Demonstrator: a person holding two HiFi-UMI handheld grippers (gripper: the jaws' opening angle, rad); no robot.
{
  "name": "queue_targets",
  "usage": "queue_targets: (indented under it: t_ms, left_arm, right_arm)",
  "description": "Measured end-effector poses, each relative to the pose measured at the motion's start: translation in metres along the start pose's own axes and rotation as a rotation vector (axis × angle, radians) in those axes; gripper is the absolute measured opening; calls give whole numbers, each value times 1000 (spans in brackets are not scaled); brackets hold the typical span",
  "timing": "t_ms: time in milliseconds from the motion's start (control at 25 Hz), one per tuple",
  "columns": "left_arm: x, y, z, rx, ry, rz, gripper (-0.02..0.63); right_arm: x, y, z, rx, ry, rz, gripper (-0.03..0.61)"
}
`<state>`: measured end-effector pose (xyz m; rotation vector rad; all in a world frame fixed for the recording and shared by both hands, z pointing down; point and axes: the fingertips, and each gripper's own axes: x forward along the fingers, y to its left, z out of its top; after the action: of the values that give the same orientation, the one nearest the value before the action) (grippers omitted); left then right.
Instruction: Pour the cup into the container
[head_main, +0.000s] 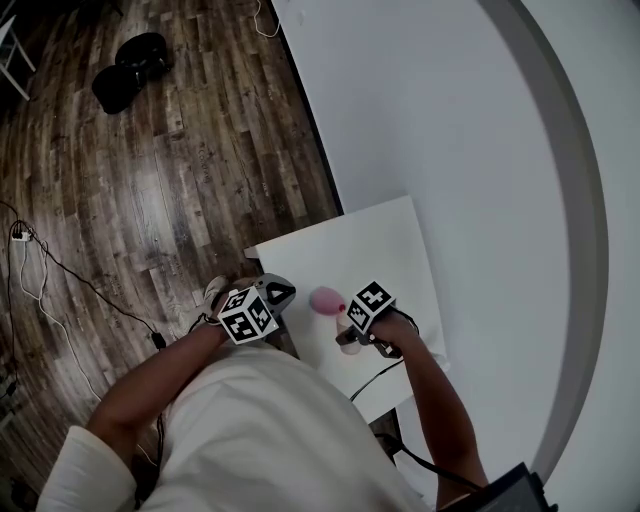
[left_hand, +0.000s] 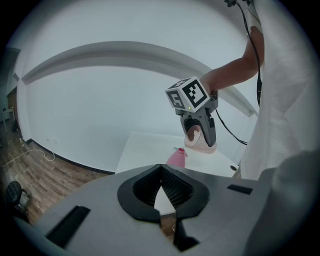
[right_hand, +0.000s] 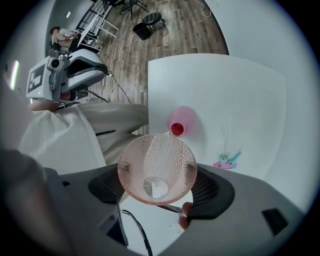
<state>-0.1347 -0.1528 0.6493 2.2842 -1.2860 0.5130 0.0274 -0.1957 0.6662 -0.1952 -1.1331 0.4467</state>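
The white table (head_main: 400, 240) is bearing the pink container (right_hand: 186, 118), which is standing upright near the person's edge, with its red mouth facing up; the left gripper (left_hand: 161, 171) is hanging off to the side above the table's near edge, its tips pressing together on nothing, so it is taking no part; the right gripper (right_hand: 159, 186) is the nearer one and is doing the work, its fingers (right_hand: 212, 186) spreading wide and clamping the dimpled pink cup (right_hand: 156, 160) by its sides; the cup is lying tipped forward beyond the fingers, its long axis running from the grip out toward the container, its far lip sitting just over the red mouth; a little clear liquid (right_hand: 152, 187) is pooling at the cup's bottom, so by my reading the pour is nearly finishing, and further tilt about that lip is what the next move is calling for; whether a stream is running I cannot tell.
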Motion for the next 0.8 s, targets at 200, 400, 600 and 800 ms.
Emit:
queue_targets:
  t_ms: [200, 400, 600, 800]
  left_arm:
    - [0, 1, 0, -1, 1, -1, 11]
    - [3, 0, -1, -2, 0, -3, 11]
    - [6, 0, -2, -1, 3, -5, 11]
    - [9, 0, -4, -3, 6, -3, 11]
  right_arm:
    - [0, 1, -1, 2, 7, 4, 382]
    - [0, -1, -1, 1, 11, 5, 382]
    - [0, -2, -1, -2, 22, 11, 382]
    - [3, -2, -3, -7, 30, 13, 382]
